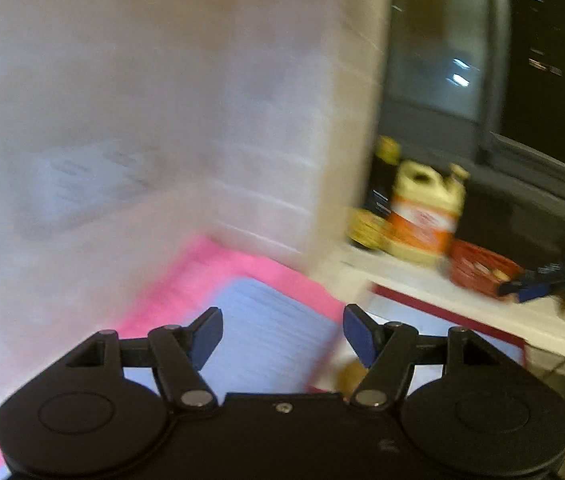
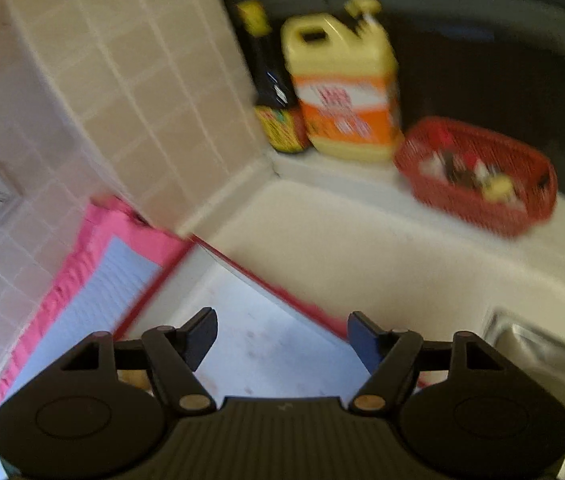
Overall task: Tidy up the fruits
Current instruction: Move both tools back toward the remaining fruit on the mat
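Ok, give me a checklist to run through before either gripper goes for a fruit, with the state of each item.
1. Left gripper open and empty: ok, its jaws stand apart with nothing between them.
2. Right gripper open and empty: ok, same stance.
3. Fruit in view to pick: cannot tell. A yellowish blur shows under the left gripper, too smeared to name.
4. Landing spot visible: ok, the pink-edged mat and the red-rimmed board lie side by side below the grippers.
5. Picture steady: not ok, both views are motion-blurred.
6. Clutter away from the work area: ok, the yellow jug and the red basket sit back by the far edge of the counter.
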The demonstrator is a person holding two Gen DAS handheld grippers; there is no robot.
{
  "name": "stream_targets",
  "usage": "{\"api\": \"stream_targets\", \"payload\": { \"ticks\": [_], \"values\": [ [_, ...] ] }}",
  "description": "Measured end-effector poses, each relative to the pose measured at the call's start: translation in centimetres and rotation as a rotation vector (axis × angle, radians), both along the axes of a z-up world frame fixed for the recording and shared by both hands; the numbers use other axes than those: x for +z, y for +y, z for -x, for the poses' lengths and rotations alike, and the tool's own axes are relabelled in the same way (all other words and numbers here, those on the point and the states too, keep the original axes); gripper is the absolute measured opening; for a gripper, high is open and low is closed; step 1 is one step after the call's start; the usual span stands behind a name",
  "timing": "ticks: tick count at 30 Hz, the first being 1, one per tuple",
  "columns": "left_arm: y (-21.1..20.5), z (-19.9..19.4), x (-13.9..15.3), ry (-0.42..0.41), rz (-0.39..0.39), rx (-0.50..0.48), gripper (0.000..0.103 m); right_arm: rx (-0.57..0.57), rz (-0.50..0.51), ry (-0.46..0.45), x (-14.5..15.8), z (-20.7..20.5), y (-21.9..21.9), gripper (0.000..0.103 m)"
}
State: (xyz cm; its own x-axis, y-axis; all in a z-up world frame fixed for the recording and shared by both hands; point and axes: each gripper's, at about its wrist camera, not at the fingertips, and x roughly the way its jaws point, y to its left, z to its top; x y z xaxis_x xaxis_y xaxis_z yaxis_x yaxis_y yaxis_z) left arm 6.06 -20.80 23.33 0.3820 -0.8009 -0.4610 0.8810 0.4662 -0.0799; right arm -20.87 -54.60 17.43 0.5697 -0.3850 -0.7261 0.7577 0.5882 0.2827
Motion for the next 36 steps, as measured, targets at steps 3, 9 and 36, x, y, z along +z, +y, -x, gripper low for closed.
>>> {"api": "stream_targets", "payload": {
  "ticks": [3, 9, 36],
  "values": [
    [5.7, -0.9, 2.5, -0.054, 0.039, 0.143, 0.079, 0.048, 0.070, -0.039, 3.0, -1.3, 1.2, 0.076],
    [15.1, -1.6, 5.1, -0.096, 0.143, 0.384, 0.080, 0.168, 0.157, -0.131, 8.1, -6.2, 4.0, 0.078],
    [14.9, -5.4, -16.3, 0.405, -0.152, 0.345, 0.080, 0.983, 0.040, 0.271, -9.6, -29.3, 26.1, 0.073]
  ]
}}
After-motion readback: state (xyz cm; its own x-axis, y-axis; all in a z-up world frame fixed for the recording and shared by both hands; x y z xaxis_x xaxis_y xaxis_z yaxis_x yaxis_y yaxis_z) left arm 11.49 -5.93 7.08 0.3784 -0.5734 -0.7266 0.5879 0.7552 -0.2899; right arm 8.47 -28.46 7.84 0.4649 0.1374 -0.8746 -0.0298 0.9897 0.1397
